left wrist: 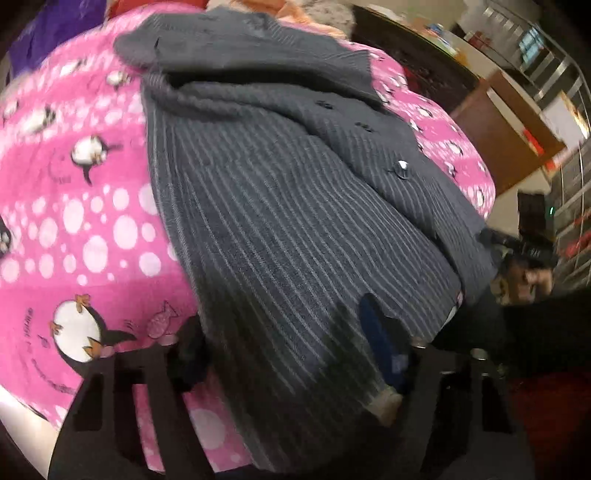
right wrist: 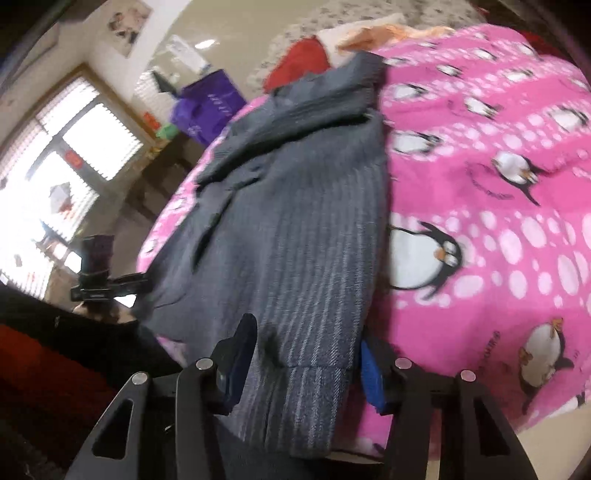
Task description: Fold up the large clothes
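Note:
A grey pinstriped coat [left wrist: 280, 206] lies spread on a pink penguin blanket [left wrist: 74, 206], collar at the far end, one button showing. My left gripper [left wrist: 284, 347] straddles the coat's near end. Its fingers stand apart with smooth, unbunched fabric between them, and the blue pad [left wrist: 376, 339] rests against the cloth beside a cuff [left wrist: 388, 402]. In the right wrist view the same coat [right wrist: 295, 206] runs away from me. My right gripper [right wrist: 304, 365] has its fingers [right wrist: 240, 350] pressed on either side of the coat's near edge, which creases beside one finger.
The blanket [right wrist: 498, 221] covers a rounded surface that drops off at the near edge. A person [left wrist: 532, 284] is close by on the coat's far side. Beyond are a purple bag [right wrist: 210, 103], a red item [right wrist: 299, 62], orange cloth [left wrist: 280, 11], wooden furniture [left wrist: 506, 136] and a window [right wrist: 74, 147].

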Tool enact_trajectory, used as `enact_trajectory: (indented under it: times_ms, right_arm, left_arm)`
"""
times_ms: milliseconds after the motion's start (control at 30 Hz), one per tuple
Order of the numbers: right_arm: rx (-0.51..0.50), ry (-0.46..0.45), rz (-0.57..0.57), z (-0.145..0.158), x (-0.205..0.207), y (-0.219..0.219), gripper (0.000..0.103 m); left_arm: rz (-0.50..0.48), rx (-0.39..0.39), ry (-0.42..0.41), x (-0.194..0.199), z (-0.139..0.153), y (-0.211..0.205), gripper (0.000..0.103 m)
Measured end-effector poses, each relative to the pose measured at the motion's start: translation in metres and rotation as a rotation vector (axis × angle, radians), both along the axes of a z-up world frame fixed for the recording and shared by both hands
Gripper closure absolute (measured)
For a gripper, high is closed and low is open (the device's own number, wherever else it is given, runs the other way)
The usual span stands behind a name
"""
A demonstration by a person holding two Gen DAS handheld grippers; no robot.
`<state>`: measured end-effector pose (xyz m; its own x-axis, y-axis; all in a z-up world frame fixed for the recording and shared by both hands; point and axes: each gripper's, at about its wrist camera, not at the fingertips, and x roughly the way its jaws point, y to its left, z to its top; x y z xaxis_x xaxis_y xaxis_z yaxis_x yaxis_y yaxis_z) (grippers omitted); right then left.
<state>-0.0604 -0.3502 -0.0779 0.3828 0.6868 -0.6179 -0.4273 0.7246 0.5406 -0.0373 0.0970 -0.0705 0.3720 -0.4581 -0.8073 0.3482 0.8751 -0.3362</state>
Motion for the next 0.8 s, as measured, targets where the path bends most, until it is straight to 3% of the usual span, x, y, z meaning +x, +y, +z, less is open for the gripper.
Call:
enact_trajectory:
  times_ms: [133, 200, 300, 400, 467, 533, 567, 600, 800]
  right_arm:
    - [-0.021, -0.008, -0.055, -0.005, 0.012, -0.002, 0.053]
    - [0.019, 0.008, -0.049, -0.006, 0.018, -0.001, 0.053]
    - [-0.010, -0.037, -0.035, -0.001, 0.019, 0.003, 0.060]
    - [0.006, 0.015, -0.054, -0.012, 0.026, -0.002, 0.070]
    - [0.016, -0.012, -0.021, -0.006, 0.021, 0.001, 0.082]
    - [-0.021, -0.042, 0.019, -0.002, 0.016, 0.008, 0.083]
    - [-0.031, -0.036, 0.026, -0.003, 0.015, 0.009, 0.087]
    - [-0.032, -0.020, 0.023, -0.005, 0.015, 0.009, 0.090]
    - [0.060, -0.084, 0.098, 0.024, -0.009, 0.017, 0.095]
  left_arm:
    - [0.120, -0.045, 0.013, 0.016, -0.009, 0.018, 0.070]
    - [0.111, -0.060, 0.024, 0.015, -0.010, 0.017, 0.074]
    - [0.008, -0.059, 0.004, 0.010, -0.003, 0.000, 0.074]
    - [0.008, -0.040, 0.050, 0.019, -0.013, -0.004, 0.074]
    - [0.012, -0.048, 0.048, 0.019, -0.014, -0.001, 0.074]
    - [0.012, -0.036, 0.039, 0.019, -0.014, -0.005, 0.074]
    - [0.016, -0.039, 0.031, 0.019, -0.014, -0.006, 0.076]
    - [0.026, -0.036, 0.019, 0.019, -0.013, -0.006, 0.095]
    - [0.078, -0.107, -0.109, -0.001, 0.026, 0.027, 0.098]
